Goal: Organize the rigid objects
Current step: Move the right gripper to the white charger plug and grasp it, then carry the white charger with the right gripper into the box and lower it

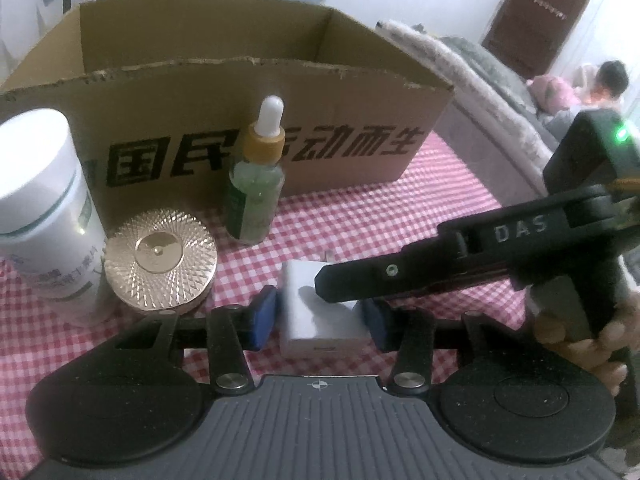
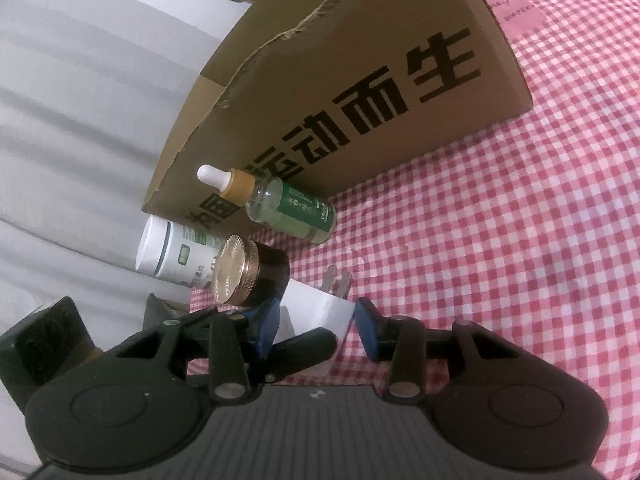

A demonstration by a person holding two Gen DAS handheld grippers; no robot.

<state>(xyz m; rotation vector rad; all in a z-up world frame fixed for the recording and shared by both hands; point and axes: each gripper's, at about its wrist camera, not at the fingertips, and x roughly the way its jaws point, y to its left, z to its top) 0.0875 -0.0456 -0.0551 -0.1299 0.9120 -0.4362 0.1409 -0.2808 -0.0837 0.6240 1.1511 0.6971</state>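
Left view alone: left tool (image 1: 320,316) pinching charger (image 1: 316,320), person's hand (image 1: 580,344)

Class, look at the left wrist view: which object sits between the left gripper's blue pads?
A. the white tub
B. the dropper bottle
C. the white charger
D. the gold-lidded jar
C: the white charger lies between the left gripper pads, while the bottle, jar and tub stand apart.

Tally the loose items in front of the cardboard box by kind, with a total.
White plastic supplement bottle: 1
Green glass dropper bottle with white bulb: 1
Dark jar with gold textured lid: 1
White plug-in charger block: 1
Total: 4
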